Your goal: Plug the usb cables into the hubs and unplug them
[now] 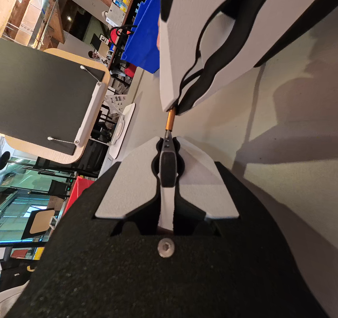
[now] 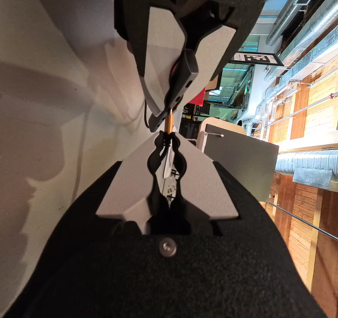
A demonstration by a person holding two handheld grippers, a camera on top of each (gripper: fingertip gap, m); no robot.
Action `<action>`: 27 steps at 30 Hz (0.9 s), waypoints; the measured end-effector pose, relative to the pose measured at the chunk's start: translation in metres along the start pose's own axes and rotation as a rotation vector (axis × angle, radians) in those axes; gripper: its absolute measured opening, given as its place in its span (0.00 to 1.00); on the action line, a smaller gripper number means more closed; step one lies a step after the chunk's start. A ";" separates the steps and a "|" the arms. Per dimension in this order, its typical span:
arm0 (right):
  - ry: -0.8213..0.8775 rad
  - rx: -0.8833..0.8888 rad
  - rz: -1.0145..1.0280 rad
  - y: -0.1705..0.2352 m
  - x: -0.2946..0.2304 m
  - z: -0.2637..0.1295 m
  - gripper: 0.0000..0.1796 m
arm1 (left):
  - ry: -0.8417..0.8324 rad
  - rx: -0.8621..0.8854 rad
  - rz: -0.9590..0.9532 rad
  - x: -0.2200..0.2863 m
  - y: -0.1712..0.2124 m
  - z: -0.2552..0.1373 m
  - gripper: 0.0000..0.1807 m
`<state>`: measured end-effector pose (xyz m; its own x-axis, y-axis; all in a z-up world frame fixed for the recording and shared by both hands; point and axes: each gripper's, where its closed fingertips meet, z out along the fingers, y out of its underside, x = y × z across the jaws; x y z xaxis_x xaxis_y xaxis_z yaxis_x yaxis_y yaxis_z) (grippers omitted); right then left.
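Left tool clamps the hub. Right tool pinches the plug, which lies end-on to the hub, apparently seated.

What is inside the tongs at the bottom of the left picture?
The left tongs squeeze a dark hub. An orange plug meets its tip; the joint and the hub's rear are hidden.

Left gripper: grainy matt black plastic body, matt pale grey fingers, finely textured, one bright metal screw. Right gripper same finish. Hub: dark casing, smooth, slightly glossy. Plug: brushed orange-gold metal sleeve, silver metal tip. Desk: smooth matt off-white. Chair: pale wood edge, matt dark pad. Ducts: ribbed shiny metal. Wall: rough wood planks.
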<state>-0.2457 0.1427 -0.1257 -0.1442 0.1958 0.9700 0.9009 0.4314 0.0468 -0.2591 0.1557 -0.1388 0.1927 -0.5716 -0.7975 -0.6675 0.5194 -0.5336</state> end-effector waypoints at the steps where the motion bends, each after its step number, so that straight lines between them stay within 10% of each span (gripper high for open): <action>1: 0.000 -0.002 -0.013 0.000 0.000 0.000 0.04 | 0.001 -0.001 0.001 0.000 0.000 0.000 0.06; 15: -0.002 -0.033 -0.090 0.000 -0.003 0.002 0.04 | -0.019 -0.058 0.132 0.004 0.002 0.004 0.06; 23: -0.088 0.084 0.247 0.001 0.003 -0.011 0.16 | -0.020 -0.035 0.125 0.005 -0.001 0.006 0.06; 27: -0.368 0.154 0.735 0.009 -0.009 -0.020 0.17 | -0.061 -0.034 0.154 -0.002 0.000 0.003 0.06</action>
<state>-0.2280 0.1277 -0.1292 0.3102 0.7376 0.5998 0.7556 0.1916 -0.6264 -0.2577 0.1586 -0.1380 0.1292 -0.4469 -0.8852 -0.7161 0.5754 -0.3950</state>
